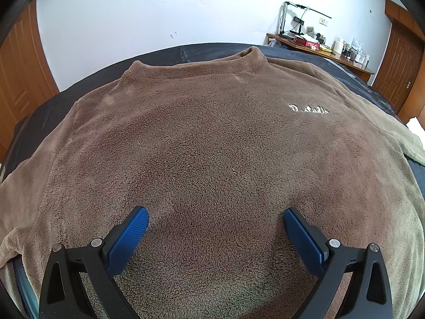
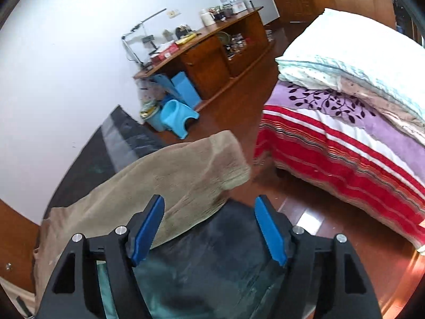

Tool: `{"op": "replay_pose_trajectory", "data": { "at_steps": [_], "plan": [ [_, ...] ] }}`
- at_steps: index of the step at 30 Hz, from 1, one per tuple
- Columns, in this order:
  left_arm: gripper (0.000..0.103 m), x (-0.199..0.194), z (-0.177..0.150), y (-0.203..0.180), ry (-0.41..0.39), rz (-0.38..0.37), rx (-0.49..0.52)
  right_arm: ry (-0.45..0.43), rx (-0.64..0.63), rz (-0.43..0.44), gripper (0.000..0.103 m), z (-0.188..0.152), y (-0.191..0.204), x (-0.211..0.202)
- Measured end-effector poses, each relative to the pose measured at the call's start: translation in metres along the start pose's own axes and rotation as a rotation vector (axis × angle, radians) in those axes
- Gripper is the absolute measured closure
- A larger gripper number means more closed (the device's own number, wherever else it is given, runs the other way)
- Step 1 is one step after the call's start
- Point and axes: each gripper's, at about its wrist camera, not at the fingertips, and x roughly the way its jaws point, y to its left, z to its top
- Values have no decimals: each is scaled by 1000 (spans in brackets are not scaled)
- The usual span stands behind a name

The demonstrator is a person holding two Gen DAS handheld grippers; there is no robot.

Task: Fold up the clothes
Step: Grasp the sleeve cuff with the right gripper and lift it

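A brown fleece sweater (image 1: 207, 138) lies spread flat, front up, on a dark-covered table (image 1: 196, 49), collar at the far side, white lettering (image 1: 309, 109) on the chest. My left gripper (image 1: 215, 216) is open and empty, low over the sweater's hem area, blue pads wide apart. In the right wrist view, one sleeve (image 2: 186, 170) of the sweater stretches toward the table's corner, its cuff (image 2: 233, 156) at the edge. My right gripper (image 2: 209, 212) is open and empty above the sleeve's near side and the dark table cover (image 2: 202, 252).
A wooden desk (image 2: 212, 50) with clutter stands by the white wall. A blue stool (image 2: 176, 118) and bin sit on the wooden floor. A bed (image 2: 345, 133) with striped bedding and pillows is at the right. Wooden doors (image 1: 398, 69) flank the room.
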Motion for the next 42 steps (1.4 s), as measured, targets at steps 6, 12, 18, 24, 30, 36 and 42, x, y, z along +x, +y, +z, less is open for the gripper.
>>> {"op": "replay_pose_trajectory", "data": {
  "at_steps": [6,12,18,24,30,36,42],
  "plan": [
    [0,-6,1,4,-29,-38,-39,23,74,3,42,13,-15,22],
    [0,-30,14,-2,-105,-151,-66,1,92,-18,68,17,-15,34],
    [0,-25,14,-6,-97,-220,-55,-132,6,-41,84,19,12,5],
    [0,-22,14,-4,-88,-300,-88,-297,-244,60,86,5,102,-49],
    [0,-16,11,1,-76,-336,-115,-308,-493,299,86,-39,217,-68],
    [0,-7,9,14,-48,-419,-207,-162,-593,509,86,-96,304,-46],
    [0,-7,9,25,-40,-552,-288,-95,-812,607,86,-169,368,-38]
  ]
}}
